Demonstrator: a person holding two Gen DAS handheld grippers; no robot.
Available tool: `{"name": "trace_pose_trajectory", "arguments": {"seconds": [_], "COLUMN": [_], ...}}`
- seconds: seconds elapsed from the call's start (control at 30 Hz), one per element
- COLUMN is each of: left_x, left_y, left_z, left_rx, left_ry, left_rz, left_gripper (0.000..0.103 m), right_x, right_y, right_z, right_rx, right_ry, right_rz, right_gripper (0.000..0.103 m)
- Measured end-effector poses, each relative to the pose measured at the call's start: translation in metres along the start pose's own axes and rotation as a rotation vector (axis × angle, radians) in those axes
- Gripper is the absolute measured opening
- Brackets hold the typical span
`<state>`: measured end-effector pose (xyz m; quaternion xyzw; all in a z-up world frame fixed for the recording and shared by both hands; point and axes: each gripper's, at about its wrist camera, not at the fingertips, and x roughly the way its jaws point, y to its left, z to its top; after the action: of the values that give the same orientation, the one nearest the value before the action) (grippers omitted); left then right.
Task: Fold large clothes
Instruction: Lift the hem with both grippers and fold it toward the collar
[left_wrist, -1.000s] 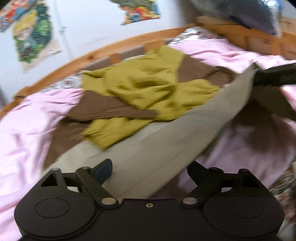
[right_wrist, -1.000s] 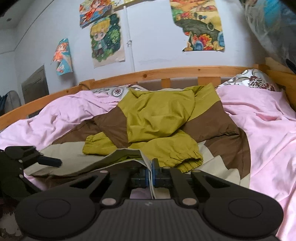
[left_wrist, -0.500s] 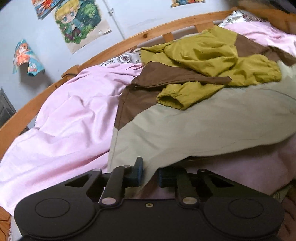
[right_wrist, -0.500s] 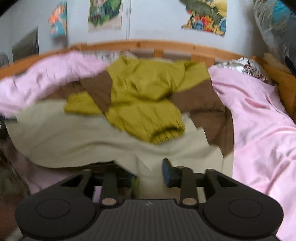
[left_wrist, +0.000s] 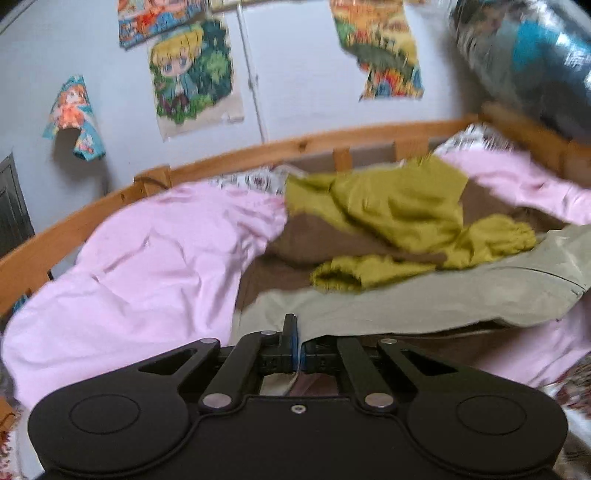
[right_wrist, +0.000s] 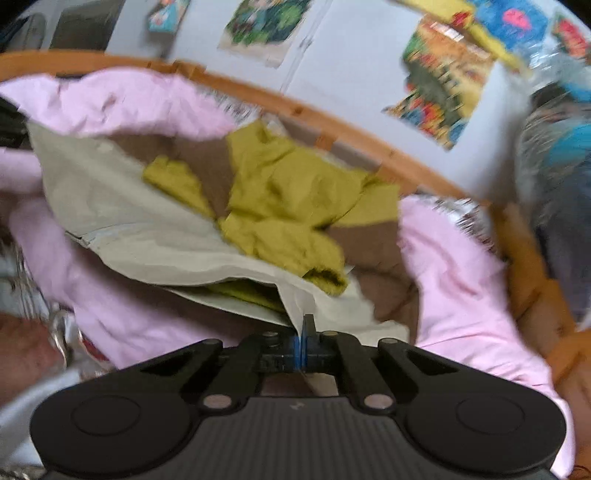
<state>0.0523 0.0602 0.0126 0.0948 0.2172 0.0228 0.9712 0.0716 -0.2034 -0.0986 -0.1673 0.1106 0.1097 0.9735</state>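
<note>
A large jacket with olive-yellow (left_wrist: 388, 206), brown and beige panels lies crumpled on the bed. Its beige lower panel (left_wrist: 424, 295) is spread toward me and lifted off the sheet. My left gripper (left_wrist: 297, 343) is shut on the near left edge of that beige panel. In the right wrist view the same jacket (right_wrist: 288, 184) appears tilted, and my right gripper (right_wrist: 303, 338) is shut on a fold of the beige hem (right_wrist: 299, 302). An olive sleeve cuff (right_wrist: 325, 277) hangs just beyond the right fingertips.
A pink sheet (left_wrist: 147, 258) covers the bed. A wooden rail (left_wrist: 258, 151) runs along the far side and the right end. Posters (left_wrist: 192, 74) hang on the wall behind. A patterned pillow (left_wrist: 476, 138) and a shiny bag (left_wrist: 528, 55) sit at the right.
My left gripper went from wide open to shut on the beige edge and rose with it. My right gripper let go, shut again on the hem and rolled, tilting its view.
</note>
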Motion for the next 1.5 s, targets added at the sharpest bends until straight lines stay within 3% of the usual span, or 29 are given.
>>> {"name": "trace_pose_trajectory", "arguments": {"seconds": [0.13,0.37,0.47,0.6,0.73,0.93,1.07,1.27,1.4,1.47,1.5], "left_x": [-0.045,-0.102,-0.105,-0.074,-0.004,0.13,0.22,0.333,0.375,0.383,0.384], "left_y": [0.008,0.029,0.033,0.038,0.043,0.044,0.037,0.029,0.03,0.029,0.027], "left_z": [0.012,0.042,0.065,0.107,0.151,0.188,0.188,0.155,0.134,0.13,0.128], "left_rx": [-0.013,-0.051,-0.063,-0.072,-0.071,-0.066,-0.063,-0.1,-0.15,-0.158,-0.154], "left_ry": [-0.044,-0.069,-0.076,-0.094,-0.047,0.073,0.156,0.312,0.405,0.424,0.433], "left_rz": [-0.052,-0.104,-0.116,-0.108,-0.073,-0.025,-0.013,-0.022,-0.048,-0.06,-0.06], "left_gripper": [0.0,0.0,0.0,0.0,0.0,0.0,0.0,0.0,0.001,0.001,0.001], "right_x": [-0.047,-0.129,-0.146,-0.135,-0.082,0.033,0.111,0.231,0.283,0.296,0.298], "right_y": [-0.01,-0.005,-0.007,-0.025,-0.059,-0.092,-0.104,-0.103,-0.112,-0.134,-0.149], "right_z": [0.014,0.038,0.053,0.087,0.135,0.19,0.203,0.188,0.175,0.173,0.172], "right_rx": [0.023,-0.088,-0.13,-0.19,-0.205,-0.214,-0.233,-0.25,-0.19,-0.065,0.034], "right_ry": [-0.056,-0.123,-0.153,-0.207,-0.227,-0.171,-0.125,-0.006,0.064,0.078,0.078], "right_rz": [-0.027,-0.071,-0.094,-0.124,-0.138,-0.106,-0.09,-0.03,0.026,0.118,0.194], "right_gripper": [0.001,0.001,0.001,0.001,0.001,0.001,0.001,0.002,0.023,0.034,0.051]}}
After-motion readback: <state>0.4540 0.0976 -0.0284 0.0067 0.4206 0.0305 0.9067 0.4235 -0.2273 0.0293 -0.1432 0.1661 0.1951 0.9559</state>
